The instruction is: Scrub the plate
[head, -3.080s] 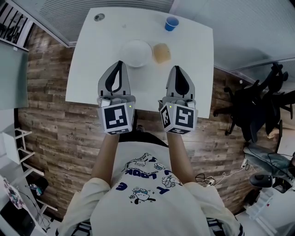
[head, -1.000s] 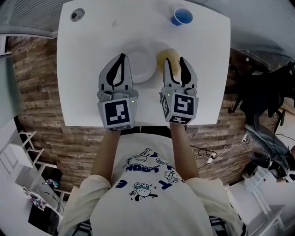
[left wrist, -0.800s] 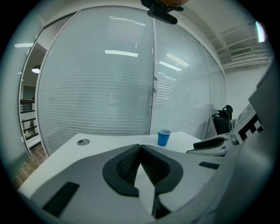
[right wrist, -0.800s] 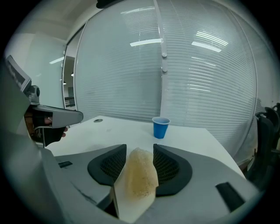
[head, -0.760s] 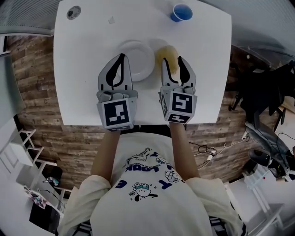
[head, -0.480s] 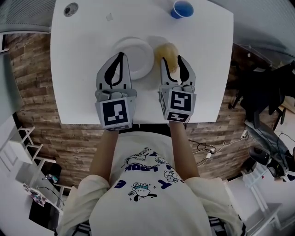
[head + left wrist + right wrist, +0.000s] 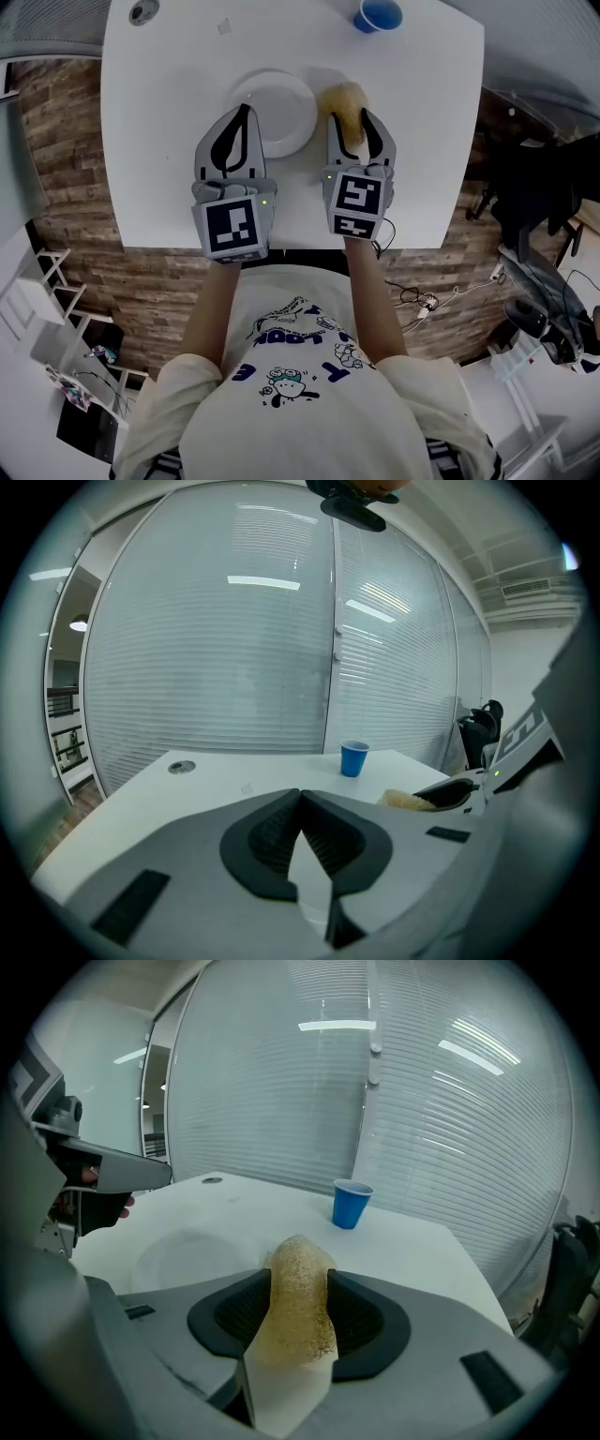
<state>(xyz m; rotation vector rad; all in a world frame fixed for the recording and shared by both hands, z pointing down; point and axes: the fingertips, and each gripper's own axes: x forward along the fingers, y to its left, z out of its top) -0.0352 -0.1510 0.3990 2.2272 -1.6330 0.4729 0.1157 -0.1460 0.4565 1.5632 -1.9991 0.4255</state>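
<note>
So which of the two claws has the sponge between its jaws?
The right gripper: its jaws, which have just been opening, stand apart around the yellow sponge. The left gripper has its jaws shut with nothing in them.

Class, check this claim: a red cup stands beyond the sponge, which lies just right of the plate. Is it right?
The cup is blue, not red, as the head view shows. It does stand beyond the sponge, which lies just right of the plate.
</note>
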